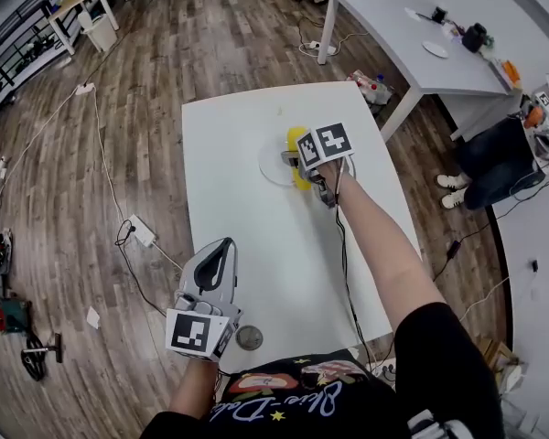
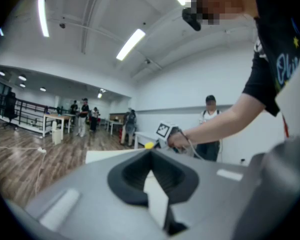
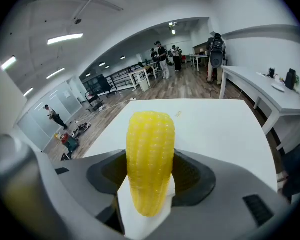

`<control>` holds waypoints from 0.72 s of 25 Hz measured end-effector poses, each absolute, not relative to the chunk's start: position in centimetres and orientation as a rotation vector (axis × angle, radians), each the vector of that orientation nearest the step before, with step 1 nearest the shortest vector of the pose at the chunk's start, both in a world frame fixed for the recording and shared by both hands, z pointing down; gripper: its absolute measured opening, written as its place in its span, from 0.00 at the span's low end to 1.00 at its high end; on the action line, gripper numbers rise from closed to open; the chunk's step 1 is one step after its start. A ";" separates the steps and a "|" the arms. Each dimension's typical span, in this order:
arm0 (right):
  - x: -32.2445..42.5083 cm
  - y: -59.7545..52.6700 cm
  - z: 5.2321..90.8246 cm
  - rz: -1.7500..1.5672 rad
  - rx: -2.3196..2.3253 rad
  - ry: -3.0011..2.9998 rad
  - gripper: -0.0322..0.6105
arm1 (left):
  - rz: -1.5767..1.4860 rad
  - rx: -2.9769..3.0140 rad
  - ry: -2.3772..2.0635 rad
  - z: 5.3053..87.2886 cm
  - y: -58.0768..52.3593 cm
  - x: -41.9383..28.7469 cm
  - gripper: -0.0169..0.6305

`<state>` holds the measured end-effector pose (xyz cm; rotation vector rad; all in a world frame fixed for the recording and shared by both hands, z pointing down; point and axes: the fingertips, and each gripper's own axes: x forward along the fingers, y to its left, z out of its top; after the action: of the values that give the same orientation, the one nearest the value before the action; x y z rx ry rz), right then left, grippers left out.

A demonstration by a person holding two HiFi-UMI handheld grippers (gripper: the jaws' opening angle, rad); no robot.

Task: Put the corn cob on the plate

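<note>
Right gripper view shows yellow corn cob [image 3: 150,159] seemingly in claw [image 3: 148,194]

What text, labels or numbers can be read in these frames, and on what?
"Blue": script on the person's shirt; the rest of it is not legible.
Left marker cube, right marker cube: square patterns only, no letters.
Everything else: nothing readable.
</note>
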<state>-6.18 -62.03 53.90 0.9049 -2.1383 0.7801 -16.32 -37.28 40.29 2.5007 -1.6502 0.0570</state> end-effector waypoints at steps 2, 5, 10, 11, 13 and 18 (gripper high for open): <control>-6.5 -62.9 54.7 0.776 0.884 -2.105 0.46 | 0.060 2.475 -1.657 40.8 -37.6 -16.9 0.01; -6.9 -63.5 55.9 0.800 0.849 -2.063 0.46 | 0.096 2.430 -1.672 41.7 -38.0 -17.7 0.01; -7.7 -64.5 57.9 0.801 0.820 -2.009 0.46 | 0.084 2.422 -1.685 42.3 -38.6 -18.8 0.01; -7.8 -64.7 58.2 0.800 0.822 -2.003 0.46 | 0.079 2.420 -1.686 42.3 -38.7 -18.9 0.01; -8.0 -65.0 58.8 0.792 0.830 -1.992 0.46 | 0.069 2.414 -1.686 42.3 -39.0 -19.0 0.01; -8.5 -65.2 60.3 0.743 0.849 -1.976 0.46 | 0.078 2.405 -1.676 43.1 -39.1 -19.4 0.01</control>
<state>-8.47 -65.24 60.34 0.8489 -1.9764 0.7427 -19.42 -39.11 43.15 2.4054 -1.6764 0.0783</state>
